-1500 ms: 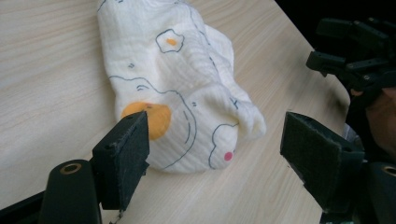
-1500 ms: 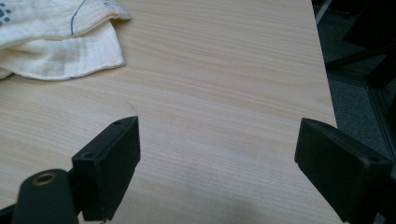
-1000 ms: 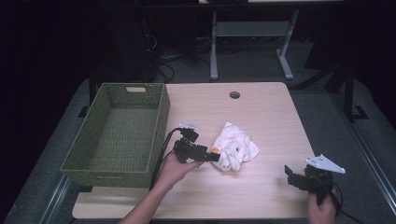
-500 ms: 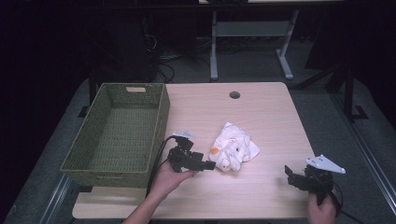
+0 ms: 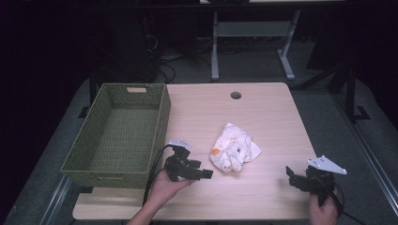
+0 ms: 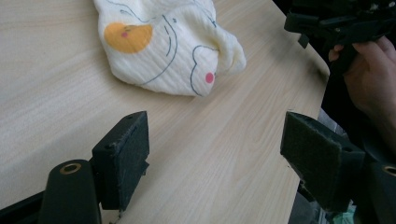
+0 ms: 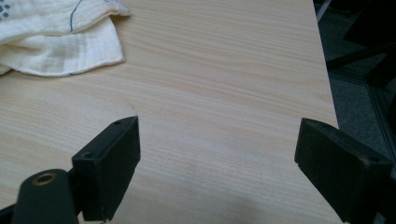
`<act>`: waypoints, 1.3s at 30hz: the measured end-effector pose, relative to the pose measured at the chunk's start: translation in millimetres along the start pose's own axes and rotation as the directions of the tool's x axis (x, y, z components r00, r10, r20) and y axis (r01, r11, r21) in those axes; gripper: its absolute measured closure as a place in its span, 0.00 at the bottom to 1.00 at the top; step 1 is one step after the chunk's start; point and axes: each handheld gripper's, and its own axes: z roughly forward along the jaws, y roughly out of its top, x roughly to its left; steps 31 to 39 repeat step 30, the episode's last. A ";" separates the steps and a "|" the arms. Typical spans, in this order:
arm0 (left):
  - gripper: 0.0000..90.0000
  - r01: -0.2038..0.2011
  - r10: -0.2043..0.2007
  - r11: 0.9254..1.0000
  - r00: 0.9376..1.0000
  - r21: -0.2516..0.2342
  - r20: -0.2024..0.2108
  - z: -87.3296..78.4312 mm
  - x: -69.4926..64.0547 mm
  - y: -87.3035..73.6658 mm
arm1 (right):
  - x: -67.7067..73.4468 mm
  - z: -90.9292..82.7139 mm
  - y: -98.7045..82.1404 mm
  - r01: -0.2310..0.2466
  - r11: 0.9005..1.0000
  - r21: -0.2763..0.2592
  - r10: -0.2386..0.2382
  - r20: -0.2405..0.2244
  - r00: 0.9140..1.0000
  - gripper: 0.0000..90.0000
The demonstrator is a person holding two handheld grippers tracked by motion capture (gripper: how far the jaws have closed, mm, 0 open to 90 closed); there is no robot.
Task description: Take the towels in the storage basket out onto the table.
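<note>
Near the table's front edge, the left gripper (image 5: 206,174) rests in the person's left hand (image 5: 165,186) with jaws wide apart and empty, pointing at a crumpled white cloth (image 5: 233,151) just beyond them. Its print shows an orange patch, pink dots and blue outlines; no writing is readable. Left of it stands a green woven basket (image 5: 158,125). At the table's (image 5: 267,117) right front corner, the right gripper (image 5: 292,177) also gapes wide, empty.

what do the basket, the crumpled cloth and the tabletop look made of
Green rectangular basket: woven wicker or paper cord, judging by its plaited walls. Crumpled cream printed cloth: soft cotton-like gauze, finely ribbed, matte. Pale tabletop: wood or wood-look laminate, smooth, with straight grain lines.
</note>
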 end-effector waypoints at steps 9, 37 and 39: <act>0.26 0.001 -0.001 1.000 1.000 0.008 0.000 -0.7 3.0 -15.4 | 1.2 -0.4 -0.8 0.000 1.000 -0.001 0.000 0.001 1.000 0.15; 0.26 -0.025 0.025 1.000 0.999 0.009 0.039 1.7 1.7 -30.1 | 4.0 0.8 -3.2 0.014 1.000 -0.002 -0.014 -0.013 1.000 0.15; 0.26 -0.025 0.025 1.000 0.999 0.009 0.039 1.7 1.7 -30.1 | 4.0 0.8 -3.2 0.014 1.000 -0.002 -0.014 -0.013 1.000 0.15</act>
